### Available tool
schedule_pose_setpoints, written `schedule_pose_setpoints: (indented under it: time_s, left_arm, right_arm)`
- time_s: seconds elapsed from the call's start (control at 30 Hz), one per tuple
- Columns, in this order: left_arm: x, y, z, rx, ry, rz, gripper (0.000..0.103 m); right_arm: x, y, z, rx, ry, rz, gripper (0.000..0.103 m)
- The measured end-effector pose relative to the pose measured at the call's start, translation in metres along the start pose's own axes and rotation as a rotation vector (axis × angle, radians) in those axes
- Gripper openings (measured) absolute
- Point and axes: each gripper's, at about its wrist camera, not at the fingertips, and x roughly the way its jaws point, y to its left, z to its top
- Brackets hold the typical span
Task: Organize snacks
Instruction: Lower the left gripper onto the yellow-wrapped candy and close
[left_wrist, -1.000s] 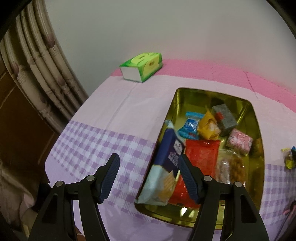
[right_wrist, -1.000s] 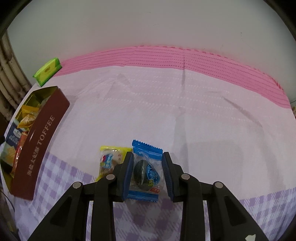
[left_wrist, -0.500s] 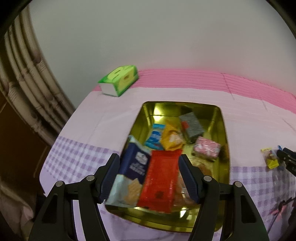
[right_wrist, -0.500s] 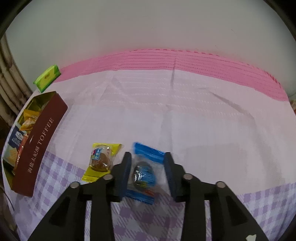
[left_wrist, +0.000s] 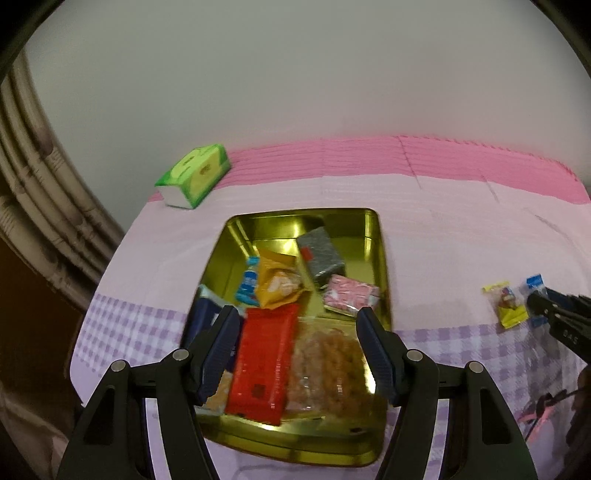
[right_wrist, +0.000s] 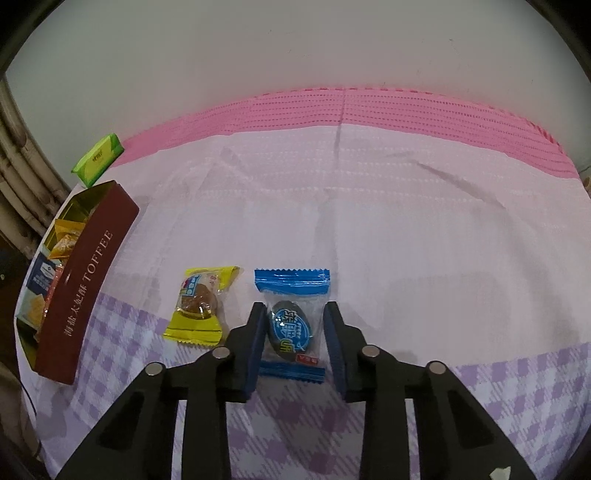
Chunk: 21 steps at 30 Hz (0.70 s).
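A gold toffee tin (left_wrist: 382, 254) lies on the pink and purple cloth and holds several snack packs, among them a red pack (left_wrist: 264, 363). My left gripper (left_wrist: 295, 347) is open and empty, hovering over the tin's near end. In the right wrist view a blue-wrapped snack (right_wrist: 291, 323) lies flat on the cloth between the fingers of my right gripper (right_wrist: 294, 334), which is open around it with a gap on each side. A yellow-wrapped candy (right_wrist: 199, 304) lies just left of it. Both also show in the left wrist view: the yellow candy (left_wrist: 508, 302) and the blue snack (left_wrist: 535, 286).
The tin's brown outer wall (right_wrist: 86, 284) marked TOFFEE stands at the left of the right wrist view. A green tissue pack (left_wrist: 194, 175) lies at the table's back left corner near a curtain (left_wrist: 44, 192). A white wall runs behind the table.
My right gripper has opened and let the blue snack lie on the cloth. The left gripper has swung right and risen, so the tin sits centred under it.
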Motion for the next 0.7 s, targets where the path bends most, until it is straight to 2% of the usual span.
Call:
schedule_pose_setpoints:
  time_s: [0.23,0.7]
  left_arm:
    - [-0.007,-0.024,0.006,0.034,-0.003,-0.038,0.067]
    - [0.008,-0.086,0.02,0.035,0.069,-0.213,0.067]
  right_arm:
    - [0.002,-0.004,0.006,-0.032,-0.011,-0.034,0.025]
    - [0.007,-0.051,0.021,-0.09,-0.117,-0.255,0.025]
